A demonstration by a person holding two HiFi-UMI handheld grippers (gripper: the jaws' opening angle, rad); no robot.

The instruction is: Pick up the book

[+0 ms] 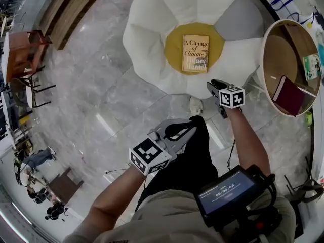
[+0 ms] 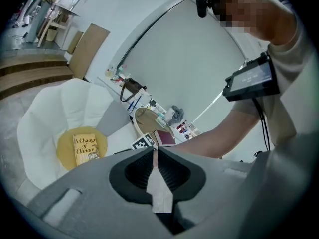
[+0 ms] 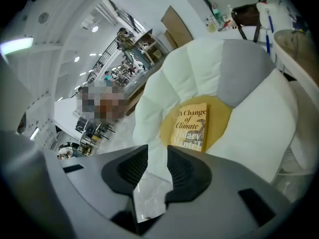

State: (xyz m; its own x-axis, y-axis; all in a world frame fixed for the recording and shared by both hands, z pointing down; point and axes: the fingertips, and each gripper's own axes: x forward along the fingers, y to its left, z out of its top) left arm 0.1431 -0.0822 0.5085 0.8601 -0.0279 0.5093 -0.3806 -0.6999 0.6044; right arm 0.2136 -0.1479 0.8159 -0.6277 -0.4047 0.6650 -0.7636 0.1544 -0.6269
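The book [image 1: 195,53], yellow with the title "A Change of Climate", lies flat on the yellow centre of a white flower-shaped seat [image 1: 147,39]. It also shows in the left gripper view [image 2: 85,150] and the right gripper view [image 3: 191,126]. My right gripper [image 1: 213,86] hovers just in front of the seat's near edge, short of the book, its jaws [image 3: 157,151] apart with nothing between them. My left gripper [image 1: 188,129] hangs lower and further back over the floor, its tips [image 2: 155,151] meeting on nothing.
A round wooden side table [image 1: 276,49] stands right of the seat with a maroon book [image 1: 287,95] and a green one [image 1: 312,66] on it. My shoe [image 1: 196,105] touches the seat's front. A wooden chair [image 1: 23,52] stands far left on the marble floor.
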